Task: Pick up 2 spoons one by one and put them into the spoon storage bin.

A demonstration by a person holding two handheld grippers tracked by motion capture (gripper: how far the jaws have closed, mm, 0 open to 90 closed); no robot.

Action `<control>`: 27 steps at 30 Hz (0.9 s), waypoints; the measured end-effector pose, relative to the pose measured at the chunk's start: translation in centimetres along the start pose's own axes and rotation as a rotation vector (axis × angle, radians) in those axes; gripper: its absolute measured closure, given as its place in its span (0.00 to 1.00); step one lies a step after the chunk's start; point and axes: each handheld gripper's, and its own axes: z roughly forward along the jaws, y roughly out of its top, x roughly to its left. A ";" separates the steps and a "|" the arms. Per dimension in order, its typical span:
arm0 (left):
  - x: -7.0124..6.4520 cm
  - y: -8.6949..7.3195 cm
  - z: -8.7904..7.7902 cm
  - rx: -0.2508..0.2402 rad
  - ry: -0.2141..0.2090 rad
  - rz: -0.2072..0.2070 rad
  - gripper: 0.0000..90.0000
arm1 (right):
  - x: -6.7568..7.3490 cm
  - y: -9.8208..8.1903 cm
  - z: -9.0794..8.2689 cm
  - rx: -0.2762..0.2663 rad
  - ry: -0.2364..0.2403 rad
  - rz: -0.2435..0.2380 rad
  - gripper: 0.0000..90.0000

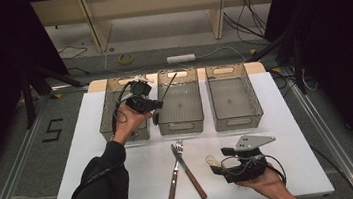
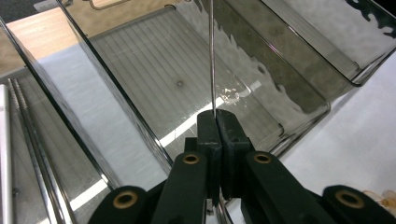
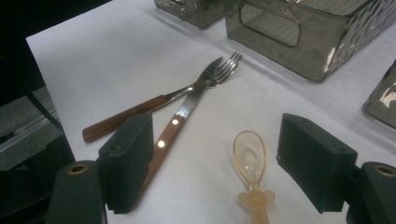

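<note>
Over the middle bin's (image 1: 181, 127) rim, left gripper (image 2: 217, 122) clamps a thin rod (image 2: 212, 51) — right gripper (image 3: 215, 163) apart.

Three open-topped bins, left (image 1: 108, 118), middle (image 1: 182, 124) and right (image 1: 236, 115), stand side by side across the far half of the tabletop (image 1: 289, 132), with narrow gaps between them. Nearer, the crossed fork (image 1: 175, 172) and knife (image 1: 188, 168) block the centre; bare tabletop flanks them left and right.
</note>
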 end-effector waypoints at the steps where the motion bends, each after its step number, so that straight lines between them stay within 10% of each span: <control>1: 0.1 0.1 0.1 0.005 0.003 0.000 0.98 | 0.0 0.0 0.0 0.000 0.000 0.000 0.31; 27: 0.7 1.6 3.5 -0.015 0.043 -0.054 0.97 | -0.1 0.0 0.0 0.001 0.006 0.001 0.31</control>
